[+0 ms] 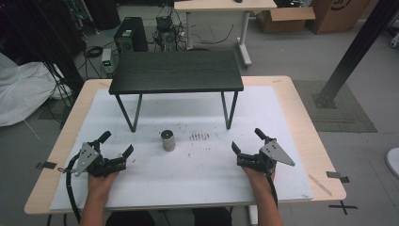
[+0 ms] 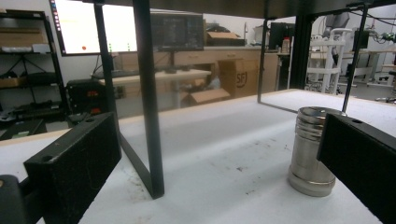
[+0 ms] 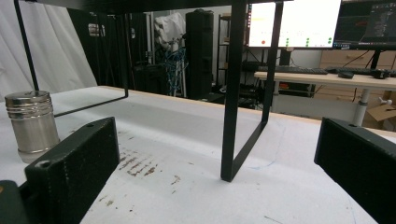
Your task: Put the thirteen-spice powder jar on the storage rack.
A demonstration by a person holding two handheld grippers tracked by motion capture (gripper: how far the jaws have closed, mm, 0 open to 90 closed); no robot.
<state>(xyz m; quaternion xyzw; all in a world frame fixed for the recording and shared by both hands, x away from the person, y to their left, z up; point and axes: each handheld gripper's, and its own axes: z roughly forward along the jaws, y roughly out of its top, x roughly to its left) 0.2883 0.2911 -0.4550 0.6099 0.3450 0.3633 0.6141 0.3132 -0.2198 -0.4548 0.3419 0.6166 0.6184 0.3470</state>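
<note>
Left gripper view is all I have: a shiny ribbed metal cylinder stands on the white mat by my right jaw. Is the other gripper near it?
Observer: No. In the high view the right gripper rests apart from the shiny ribbed metal cylinder, jaws open and nothing between them.
Operator: And my own gripper?
Observer: The left gripper sits equally apart on the cylinder's other side, also open.
Operator: What do those thin black legs carry?
Observer: A small black wood-grain shelf, standing on the white mat beyond the cylinder.
</note>
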